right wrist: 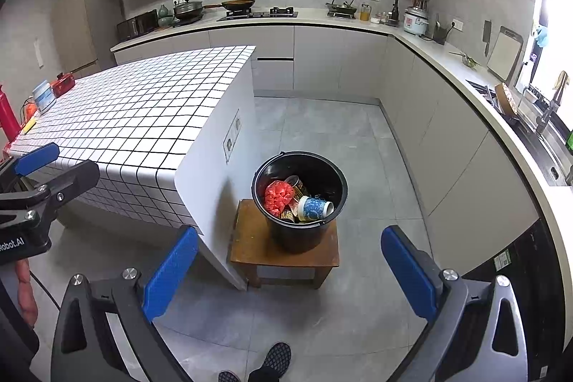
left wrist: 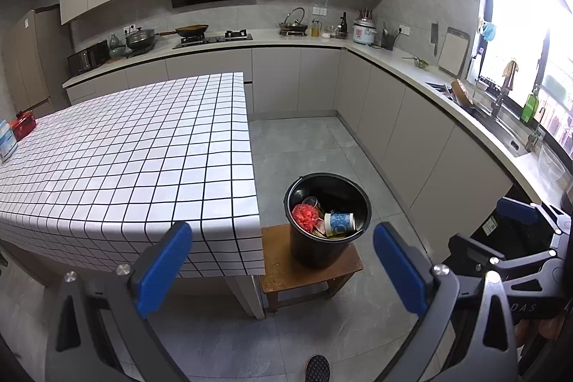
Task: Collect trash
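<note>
Grid-cloth table (left wrist: 125, 149) bare nearby; black bucket (left wrist: 327, 249) on the stool (left wrist: 286, 271) already holds a red bag (left wrist: 304, 216) and cup (left wrist: 338, 223); left gripper (left wrist: 283, 269) and right gripper (right wrist: 290, 276) gape wide, empty; collecting looks nearly finished

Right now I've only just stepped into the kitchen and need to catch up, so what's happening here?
A person holds a gripper in each hand, and both the left gripper and the right gripper are open and empty. They face a black bucket on a small wooden stool beside the checked table. The bucket already holds a red bag, a blue paper cup and other trash.
</note>
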